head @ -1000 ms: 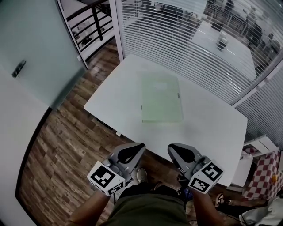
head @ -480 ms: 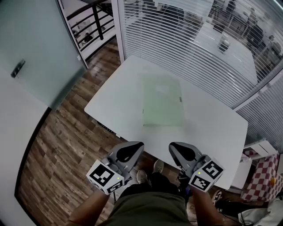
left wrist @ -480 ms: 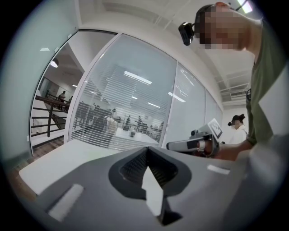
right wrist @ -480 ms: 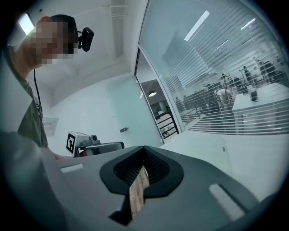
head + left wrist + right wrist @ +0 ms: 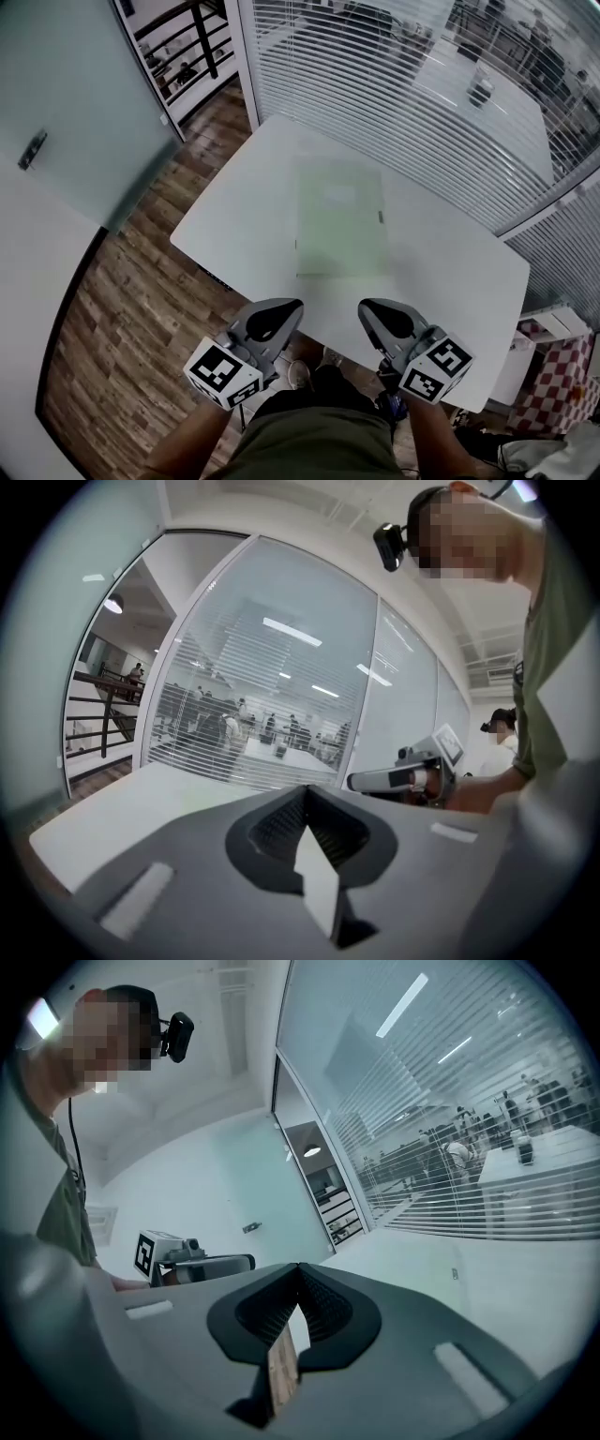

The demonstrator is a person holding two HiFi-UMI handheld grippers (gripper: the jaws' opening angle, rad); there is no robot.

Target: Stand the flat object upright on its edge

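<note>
A pale green flat folder [image 5: 339, 217] lies flat in the middle of the white table [image 5: 450, 272], its long side running away from me. My left gripper [image 5: 289, 311] and right gripper [image 5: 370, 314] hang side by side in front of my body. Both are short of the table's near edge and well apart from the folder. Each is shut with nothing between its jaws. In the left gripper view the shut left gripper [image 5: 305, 797] points over the table, with the right gripper [image 5: 398, 778] beside it. The right gripper view shows the right gripper [image 5: 298, 1271] shut too.
A glass wall with blinds [image 5: 394, 84] runs behind the table, and another table [image 5: 487, 103] stands beyond it. A frosted glass door [image 5: 66, 112] stands at the left over wooden floor [image 5: 122, 309]. A white cabinet [image 5: 548, 319] and a red checkered thing [image 5: 562, 384] sit at the right.
Both grippers hold the same pose, shut. The head view has shifted a little, so the table and folder sit slightly higher and further left.
</note>
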